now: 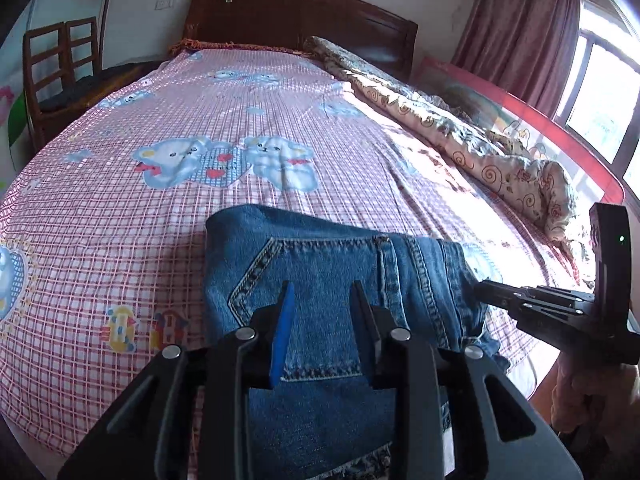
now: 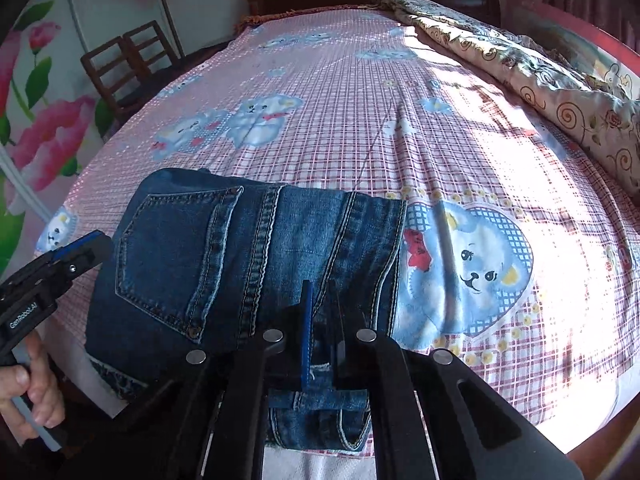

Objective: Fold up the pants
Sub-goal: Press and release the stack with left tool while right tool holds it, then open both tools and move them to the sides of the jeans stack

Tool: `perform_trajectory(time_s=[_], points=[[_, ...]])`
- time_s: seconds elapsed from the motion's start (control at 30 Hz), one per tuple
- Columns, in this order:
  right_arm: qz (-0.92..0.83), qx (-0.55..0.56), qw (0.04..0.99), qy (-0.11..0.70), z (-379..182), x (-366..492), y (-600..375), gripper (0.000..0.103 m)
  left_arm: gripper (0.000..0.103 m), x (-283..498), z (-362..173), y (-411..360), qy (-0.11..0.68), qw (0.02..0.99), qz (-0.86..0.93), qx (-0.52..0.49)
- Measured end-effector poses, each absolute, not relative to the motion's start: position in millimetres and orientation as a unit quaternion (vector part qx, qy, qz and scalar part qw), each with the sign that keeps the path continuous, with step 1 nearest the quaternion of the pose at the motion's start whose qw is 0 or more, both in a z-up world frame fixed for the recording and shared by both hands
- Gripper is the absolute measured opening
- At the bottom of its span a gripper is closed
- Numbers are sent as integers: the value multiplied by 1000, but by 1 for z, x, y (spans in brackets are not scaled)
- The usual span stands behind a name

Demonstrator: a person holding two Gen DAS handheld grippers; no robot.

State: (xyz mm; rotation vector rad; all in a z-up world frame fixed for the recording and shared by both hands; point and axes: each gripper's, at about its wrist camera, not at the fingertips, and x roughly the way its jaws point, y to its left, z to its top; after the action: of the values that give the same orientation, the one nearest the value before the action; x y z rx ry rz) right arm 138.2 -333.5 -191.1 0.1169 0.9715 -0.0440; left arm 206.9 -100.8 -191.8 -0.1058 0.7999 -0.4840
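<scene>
A pair of blue jeans (image 1: pixel 328 264) lies folded into a compact stack near the front edge of the bed, back pocket facing up (image 2: pixel 172 256). My left gripper (image 1: pixel 321 294) hovers over the pocket area with its jaws apart and nothing pinched between them; in the right wrist view it (image 2: pixel 82 250) sits at the stack's left edge. My right gripper (image 2: pixel 321 286) is shut, its fingers almost together above the right part of the jeans. From the left wrist view its tip (image 1: pixel 480 292) touches the stack's right edge; I cannot tell if denim is pinched.
The bed carries a pink checked sheet (image 1: pixel 200 100) with blue bears. A rolled floral quilt (image 1: pixel 480 148) runs along the right side beside a red rail. A wooden headboard (image 1: pixel 300 12) stands at the far end, chairs (image 1: pixel 60 64) to the left. A hand (image 2: pixel 36 384) grips the left handle.
</scene>
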Motion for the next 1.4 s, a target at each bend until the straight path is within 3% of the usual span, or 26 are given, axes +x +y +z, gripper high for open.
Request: perform_trajectory(time_s=[0.1, 0.23, 0.33, 0.4, 0.43, 0.47, 0.5, 0.87, 0.93, 0.97, 1.0, 1.17, 1.4], points=[[-42, 51, 887, 458, -194, 164, -337, 4, 30, 243, -192, -110, 405, 890, -206, -48], [-49, 44, 859, 508, -231, 185, -341, 4, 30, 288, -244, -117, 505, 840, -193, -44], [-34, 36, 866, 498, -219, 178, -339, 4, 31, 282, -240, -110, 488, 845, -214, -40], [-15, 86, 888, 451, -192, 156, -348, 5, 56, 267, -221, -97, 470, 857, -208, -49], [-8, 118, 892, 436, -183, 144, -356, 10, 93, 258, -211, -87, 461, 862, -201, -61], [-5, 149, 890, 430, -179, 133, -362, 31, 101, 247, -203, -75, 451, 871, -182, -70], [-12, 166, 886, 433, -179, 122, -366, 44, 101, 238, -199, -67, 453, 874, -160, -72], [-7, 191, 864, 465, -186, 91, -363, 44, 101, 201, -213, -40, 510, 847, -132, -69], [7, 198, 862, 468, -181, 96, -369, 58, 101, 203, -212, -39, 514, 846, -132, -59], [12, 199, 861, 468, -178, 99, -373, 74, 101, 205, -211, -38, 517, 844, -135, -55], [22, 202, 858, 471, -176, 103, -378, 77, 101, 209, -211, -36, 520, 841, -140, -54], [59, 272, 800, 531, -192, 127, -421, 77, 101, 235, -211, -27, 549, 803, -217, -84], [106, 353, 718, 590, -239, 147, -445, 77, 101, 276, -245, -12, 604, 688, -310, -255]])
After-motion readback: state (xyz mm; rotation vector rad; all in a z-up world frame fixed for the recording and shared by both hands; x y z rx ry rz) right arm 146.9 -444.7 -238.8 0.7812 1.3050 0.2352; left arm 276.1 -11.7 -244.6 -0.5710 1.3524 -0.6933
